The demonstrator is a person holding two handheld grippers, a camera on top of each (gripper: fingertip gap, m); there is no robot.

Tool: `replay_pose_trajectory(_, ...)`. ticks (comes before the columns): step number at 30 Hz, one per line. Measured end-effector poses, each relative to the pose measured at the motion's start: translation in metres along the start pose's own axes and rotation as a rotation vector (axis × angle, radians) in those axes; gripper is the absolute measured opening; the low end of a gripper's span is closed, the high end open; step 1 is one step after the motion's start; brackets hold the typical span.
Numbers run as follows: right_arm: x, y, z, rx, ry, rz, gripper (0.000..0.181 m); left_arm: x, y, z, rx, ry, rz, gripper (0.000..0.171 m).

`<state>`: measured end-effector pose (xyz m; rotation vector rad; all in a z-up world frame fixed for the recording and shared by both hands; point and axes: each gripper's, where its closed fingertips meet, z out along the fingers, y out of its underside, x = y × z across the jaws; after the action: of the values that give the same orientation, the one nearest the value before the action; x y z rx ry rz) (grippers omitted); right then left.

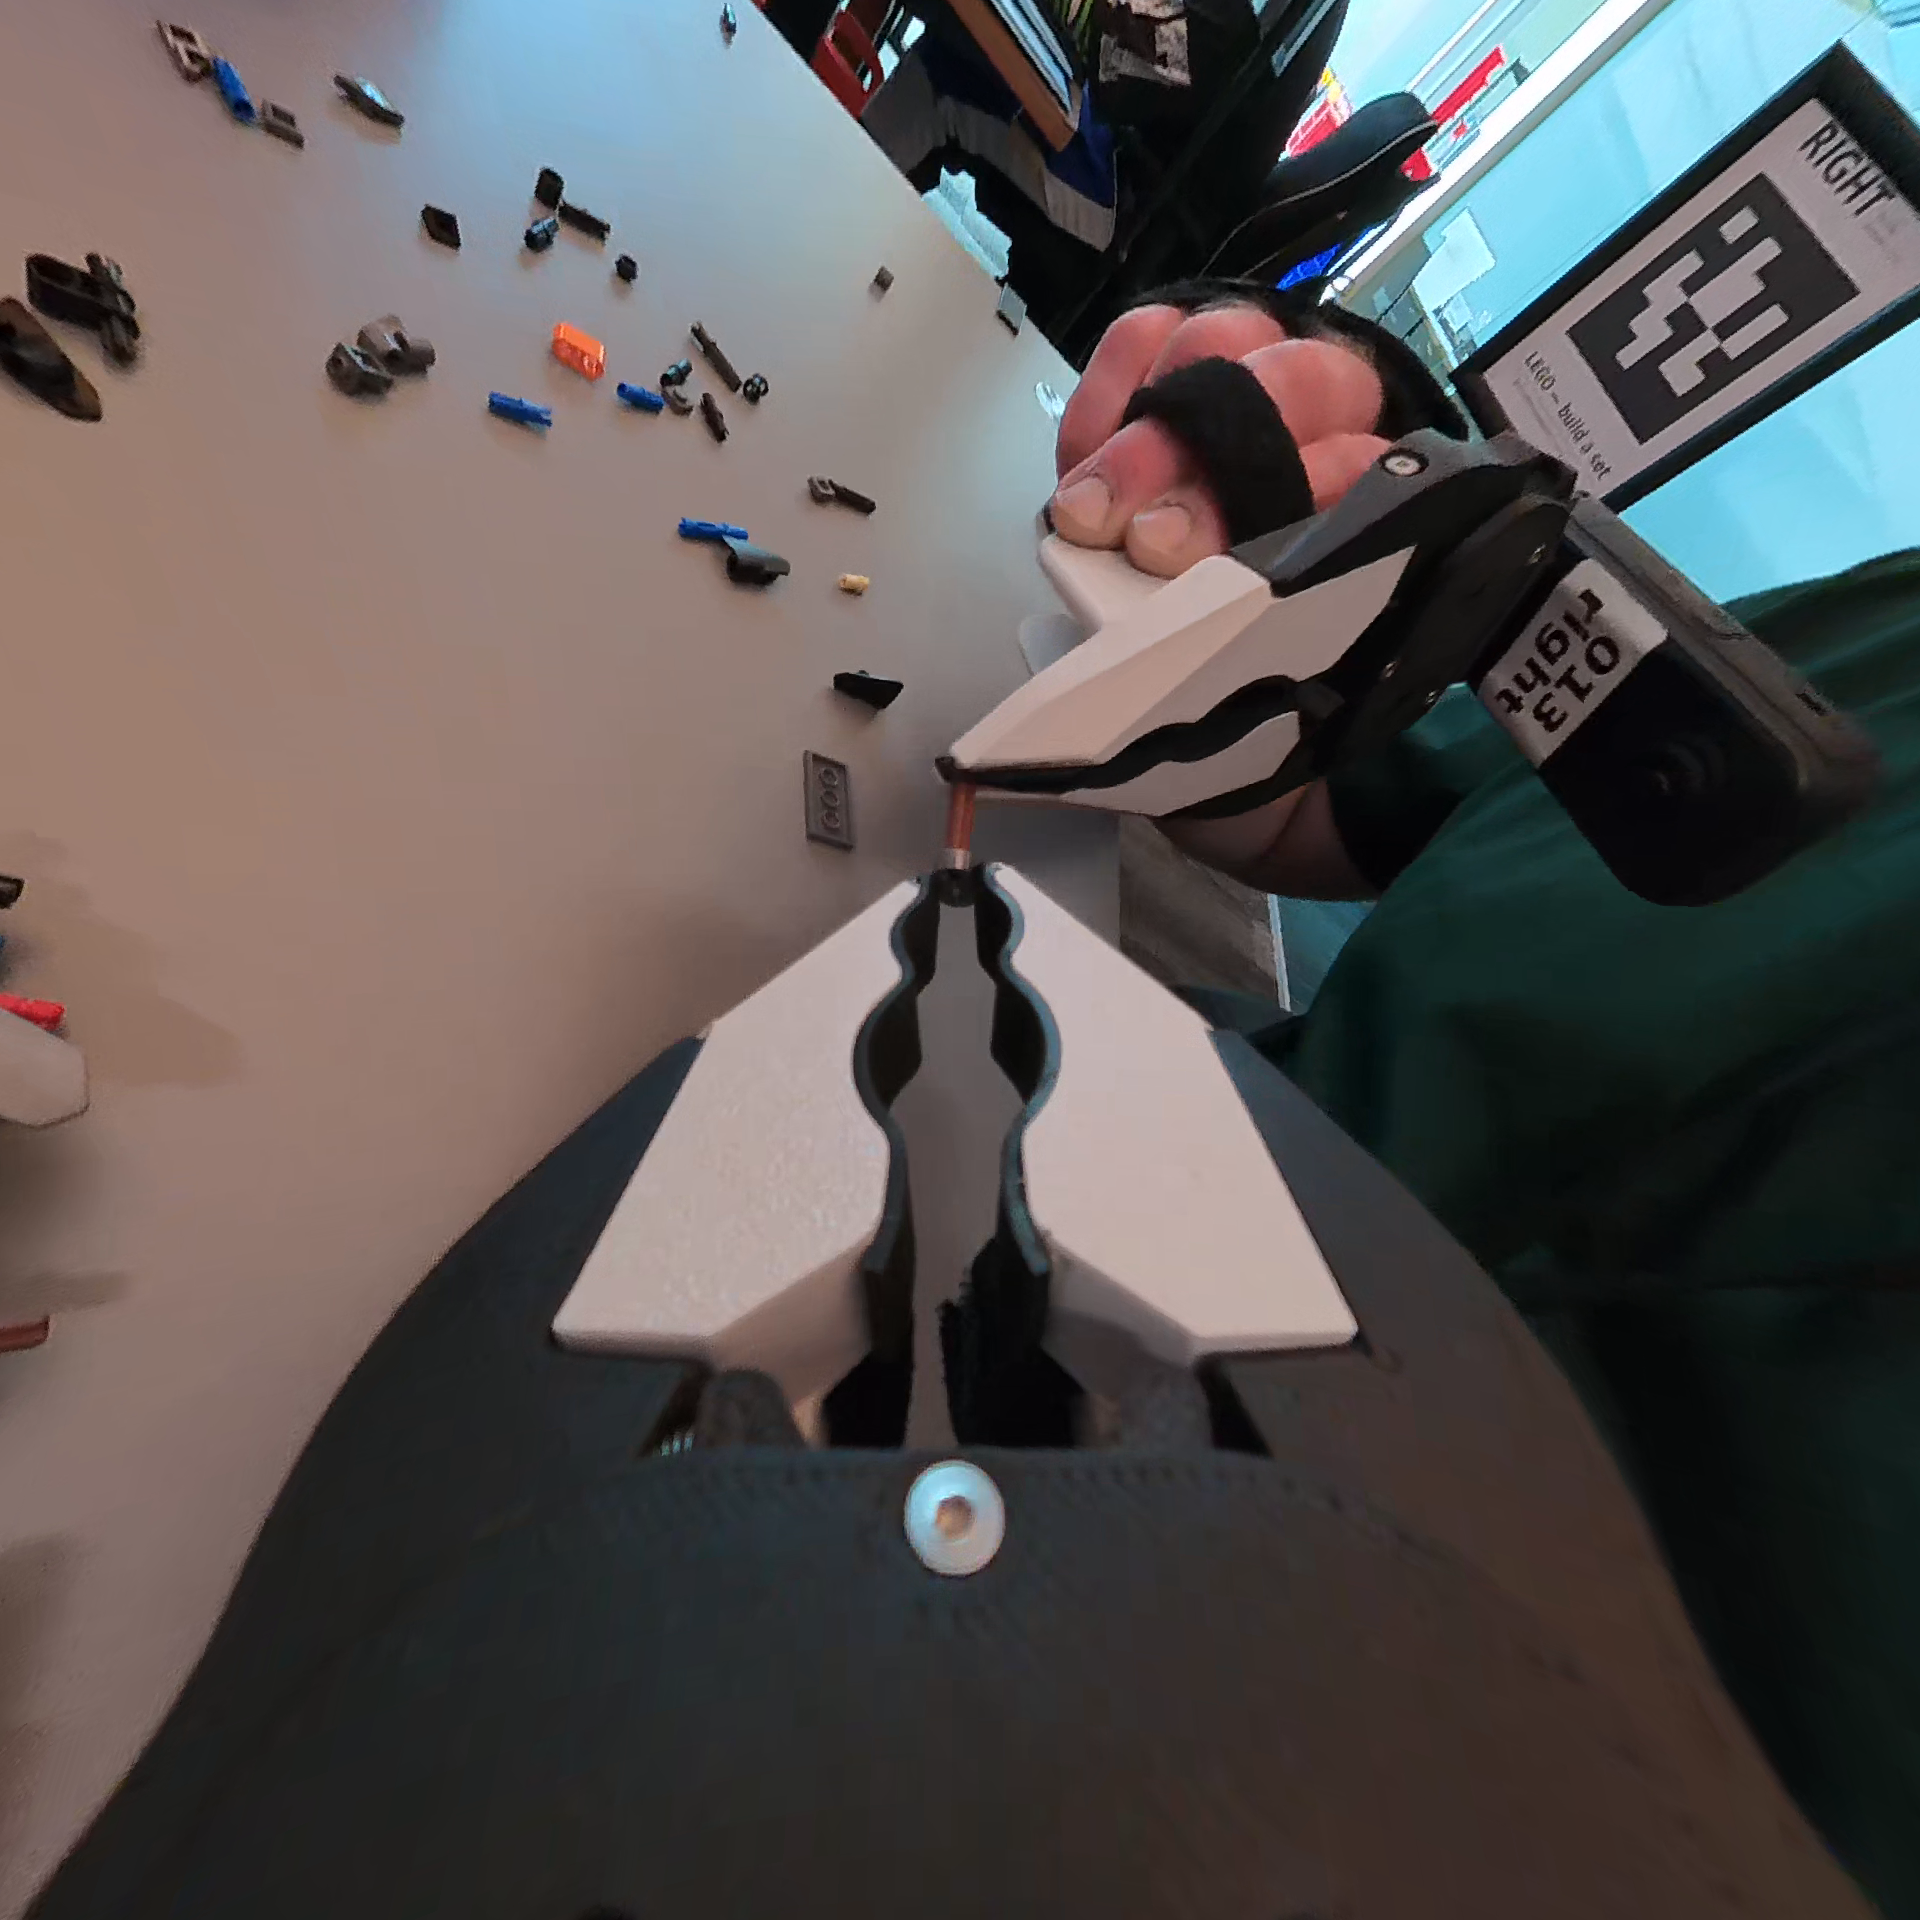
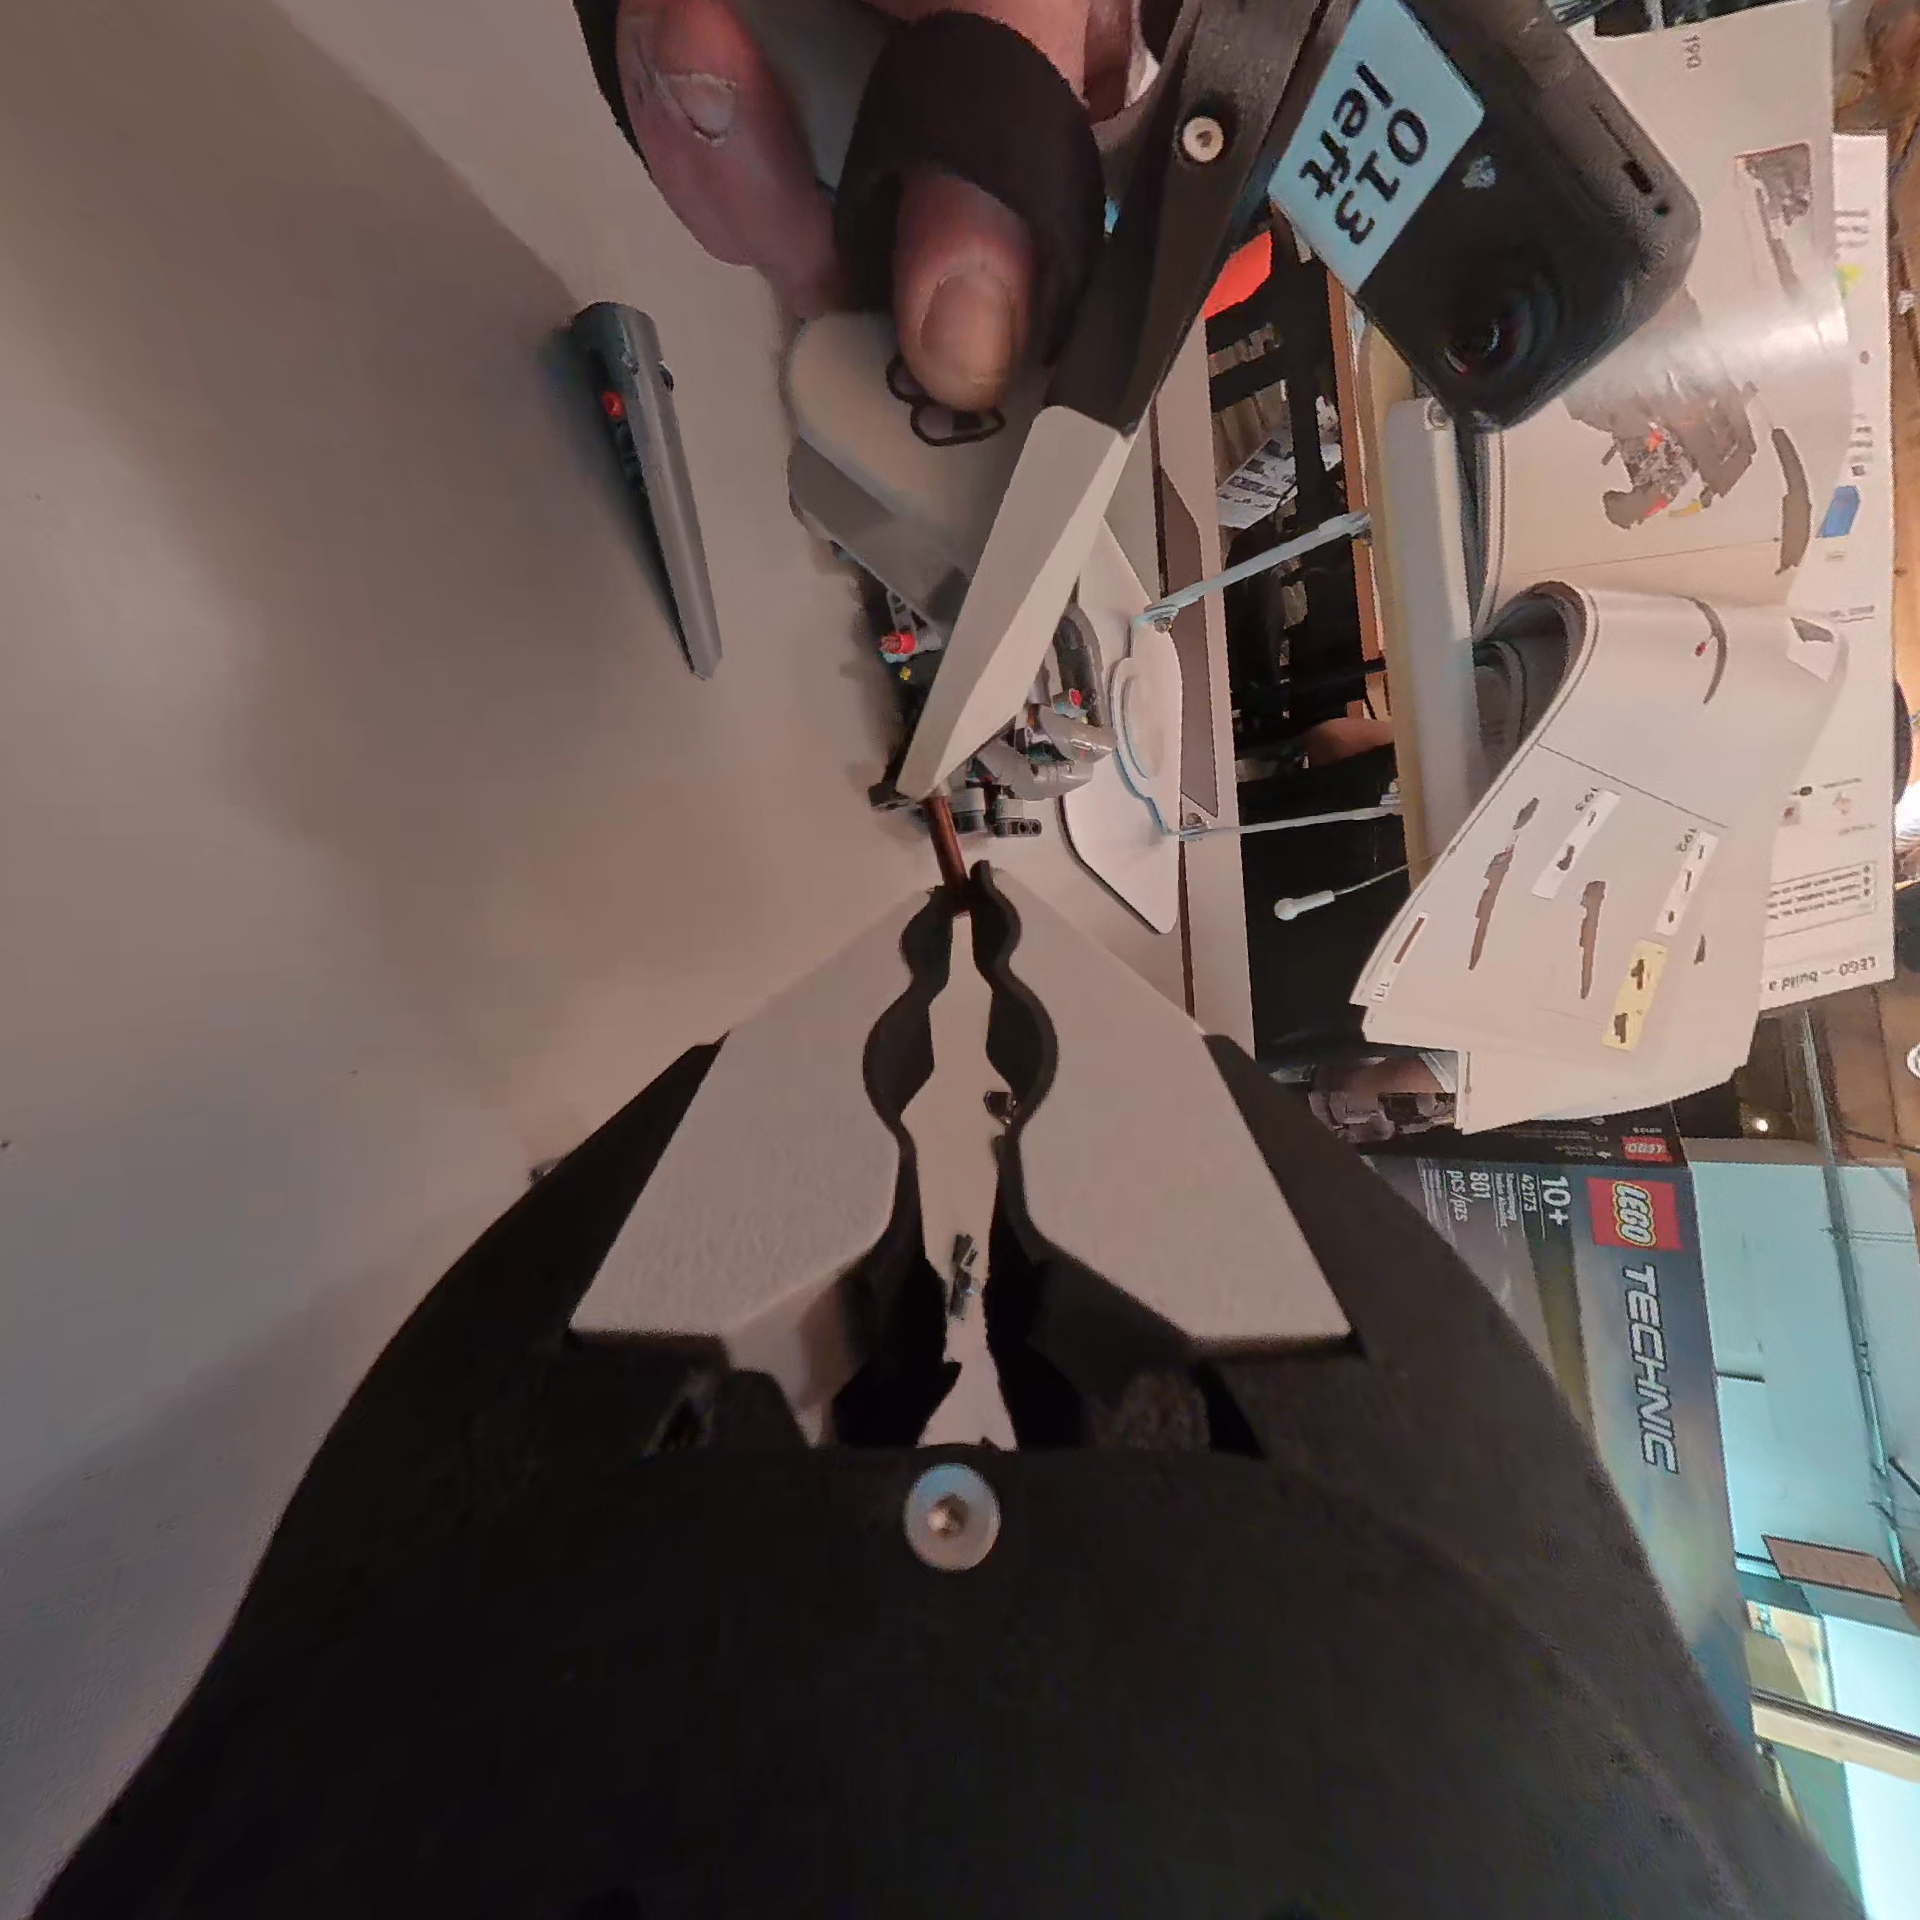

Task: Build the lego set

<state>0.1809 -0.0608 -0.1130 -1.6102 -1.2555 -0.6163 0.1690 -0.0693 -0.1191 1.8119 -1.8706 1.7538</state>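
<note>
Two claws, one brown rod between them

Two claws meeting tip to tip above the bench (image 1: 520,935). Left claw (image 1: 954,883) pressed together on a small black piece (image 1: 953,886) at its tip, joined to one end of a thin brown rod (image 1: 961,821). Right claw (image 1: 951,771) pinching the other end of that same rod, held by a hand (image 1: 1195,436) with a black strap across the fingers. From the right wrist view: right claw (image 2: 961,914) closed on the rod (image 2: 948,854), left claw (image 2: 902,802) on its far end, both clear of the bench.

Scattered on the bench beyond, well apart: five blue pins, nearest (image 1: 713,530); one orange brick (image 1: 578,350); one small tan piece (image 1: 852,583); one grey three-hole plate (image 1: 829,798); many black and dark grey pieces, too small to count surely. One long grey tapered part (image 2: 644,478) lying alone. One partly built grey model (image 2: 1039,758) behind the left claw. One open instruction booklet (image 2: 1610,831) and one set box (image 2: 1558,1299) at the bench's side.
</note>
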Motion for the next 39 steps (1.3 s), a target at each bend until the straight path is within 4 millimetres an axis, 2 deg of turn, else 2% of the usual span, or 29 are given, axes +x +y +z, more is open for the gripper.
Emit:
replay_pose_trajectory(6,-0.003,0.000,0.005,0.002,-0.015,-0.007,0.000,-0.004,0.005,0.001,-0.027,-0.011,-0.003,0.005)
replay_pose_trajectory(13,-0.005,0.005,0.008,-0.006,-0.004,0.034,0.000,-0.008,0.003,0.003,0.024,-0.006,-0.031,0.005)
replay_pose_trajectory(28,-0.004,0.009,0.011,-0.031,0.019,0.032,0.000,-0.006,0.001,0.005,0.033,-0.004,-0.040,0.004)
replay_pose_trajectory(39,-0.009,0.013,0.015,-0.056,0.019,0.017,0.000,-0.018,0.007,0.009,0.017,-0.042,-0.103,0.005)
